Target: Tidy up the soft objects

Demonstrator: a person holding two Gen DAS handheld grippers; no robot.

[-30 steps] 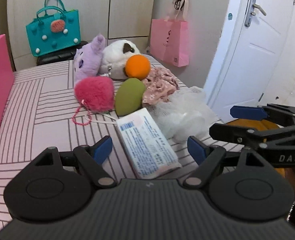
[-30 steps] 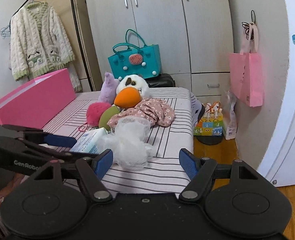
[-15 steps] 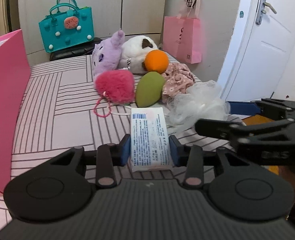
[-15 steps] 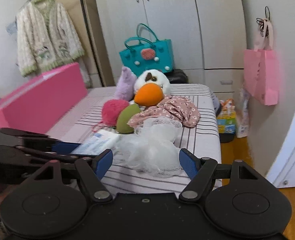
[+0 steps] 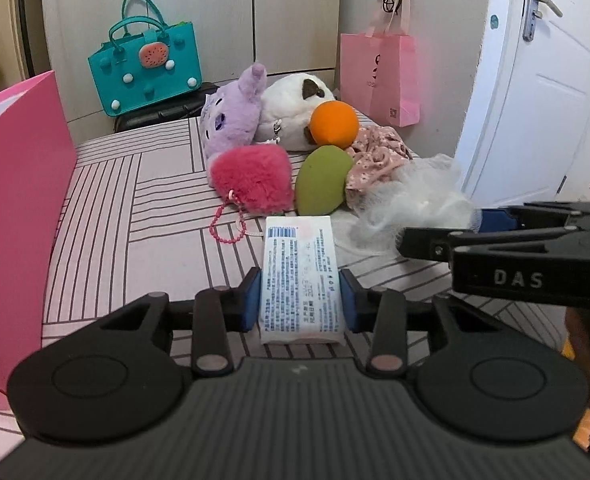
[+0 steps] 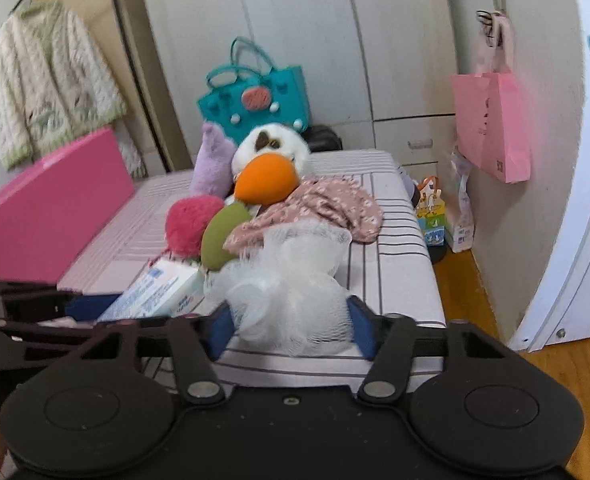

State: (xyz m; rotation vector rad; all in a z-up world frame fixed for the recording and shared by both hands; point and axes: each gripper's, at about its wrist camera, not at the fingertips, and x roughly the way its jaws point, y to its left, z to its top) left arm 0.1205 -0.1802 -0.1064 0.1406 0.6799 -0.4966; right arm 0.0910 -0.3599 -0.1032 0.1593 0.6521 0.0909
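Gripping is now established on the left side: the left gripper (image 5: 299, 306) has gone from wide open around the tissue pack (image 5: 299, 276) to fingers (image 5: 250, 304) pressed against both long sides of it, at the pack's near end by the near edge of the bed (image 5: 135, 216). The pack still lies flat on the striped cover; it has been squared up between the pads but not lifted.

On the right side, the right gripper (image 6: 291, 326) has just been closing. Its fingers (image 6: 361, 330) now bracket the white mesh sponge (image 6: 291, 276) at the near right corner of the bed, and the mesh bulges between the pads; contact looks made, though firmness cannot be judged on so loose a material.

Further back, untouched, lie the green sponge (image 5: 323, 180), pink fluffy pouch (image 5: 251, 178), floral cloth (image 5: 375, 152), orange sponge (image 5: 333, 124) and two plush toys (image 5: 263, 112). The pink box (image 5: 19, 200) stands along the left edge.

Assessment: two items are secured for transfer, most plausibly to the box; the rest remain.
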